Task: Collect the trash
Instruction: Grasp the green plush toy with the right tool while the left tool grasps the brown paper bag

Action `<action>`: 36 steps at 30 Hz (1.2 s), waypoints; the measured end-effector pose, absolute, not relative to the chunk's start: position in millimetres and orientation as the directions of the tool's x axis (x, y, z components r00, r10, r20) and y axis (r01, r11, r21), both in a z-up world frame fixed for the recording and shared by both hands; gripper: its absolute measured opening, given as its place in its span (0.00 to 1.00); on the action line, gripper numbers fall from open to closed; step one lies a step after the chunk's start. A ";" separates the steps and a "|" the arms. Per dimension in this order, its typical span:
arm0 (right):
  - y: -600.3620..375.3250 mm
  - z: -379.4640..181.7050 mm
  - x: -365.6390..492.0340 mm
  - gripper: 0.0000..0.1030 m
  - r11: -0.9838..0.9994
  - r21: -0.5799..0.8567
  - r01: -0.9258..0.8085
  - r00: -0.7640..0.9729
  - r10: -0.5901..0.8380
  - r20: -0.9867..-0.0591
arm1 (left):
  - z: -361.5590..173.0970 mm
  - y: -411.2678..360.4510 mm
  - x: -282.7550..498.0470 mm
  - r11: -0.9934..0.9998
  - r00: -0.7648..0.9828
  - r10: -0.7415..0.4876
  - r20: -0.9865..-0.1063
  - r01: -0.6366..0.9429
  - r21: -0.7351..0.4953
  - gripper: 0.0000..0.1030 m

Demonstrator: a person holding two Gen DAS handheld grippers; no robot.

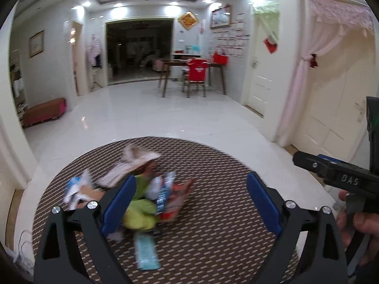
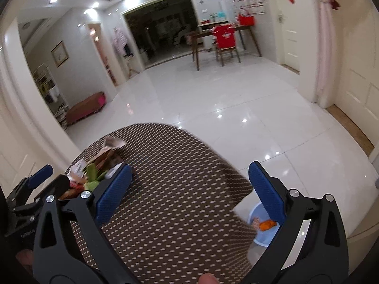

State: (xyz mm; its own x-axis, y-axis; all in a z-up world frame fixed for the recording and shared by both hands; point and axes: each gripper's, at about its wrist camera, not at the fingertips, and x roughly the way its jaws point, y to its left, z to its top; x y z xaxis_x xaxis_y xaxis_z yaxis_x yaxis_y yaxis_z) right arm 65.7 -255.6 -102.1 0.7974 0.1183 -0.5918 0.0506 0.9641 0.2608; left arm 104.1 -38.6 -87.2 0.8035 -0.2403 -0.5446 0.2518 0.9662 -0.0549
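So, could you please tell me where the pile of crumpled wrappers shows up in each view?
Left wrist view: pile of crumpled wrappers lies lower centre, by the left tongs' left pad.
Right wrist view: lower left, beyond the right tongs' left pad.
Shared landmark: red-covered wooden chair.

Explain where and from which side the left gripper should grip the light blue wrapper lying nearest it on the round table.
Probably the light blue wrapper is best pinched across its narrow width from above: it lies flat, lengthwise toward the open left gripper, apart from the pile.
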 end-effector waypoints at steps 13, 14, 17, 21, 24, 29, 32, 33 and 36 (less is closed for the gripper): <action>-179.7 -119.4 72.9 0.94 0.969 0.235 -0.077 0.734 0.215 -0.645 | -136.7 64.1 97.7 0.998 0.784 -0.044 -0.619 0.065 0.012 0.89; -175.2 -122.1 73.9 0.94 0.968 0.236 -0.084 0.726 0.222 -0.650 | -140.4 66.3 97.7 0.998 0.779 -0.033 -0.626 0.063 0.026 0.89; -167.7 -128.7 73.5 0.94 0.967 0.235 -0.093 0.714 0.230 -0.662 | -157.4 71.2 98.1 0.992 0.771 0.015 -0.637 0.069 0.107 0.89; -159.7 -135.8 75.0 0.94 0.967 0.233 -0.105 0.696 0.239 -0.677 | -171.5 70.7 107.8 0.974 0.774 0.069 -0.629 0.085 0.211 0.89; -152.6 -138.2 74.5 0.94 0.964 0.231 -0.129 0.685 0.255 -0.683 | -172.7 62.7 118.7 0.965 0.769 0.042 -0.638 0.134 0.226 0.53; -138.1 -141.1 73.8 0.94 0.956 0.230 -0.181 0.662 0.292 -0.691 | -172.5 63.4 123.8 0.972 0.749 0.001 -0.662 0.154 0.176 0.36; -131.9 -141.8 74.3 0.94 0.951 0.232 -0.203 0.652 0.308 -0.693 | -164.0 71.9 113.8 0.985 0.758 -0.032 -0.651 0.135 0.109 0.28; -129.3 -141.9 74.7 0.94 0.949 0.233 -0.213 0.649 0.315 -0.692 | -161.0 73.6 109.5 0.987 0.764 -0.035 -0.644 0.129 0.098 0.27; -120.1 -141.9 76.8 0.94 0.940 0.240 -0.244 0.642 0.342 -0.687 | -152.4 82.3 95.8 0.992 0.770 -0.065 -0.635 0.122 0.046 0.26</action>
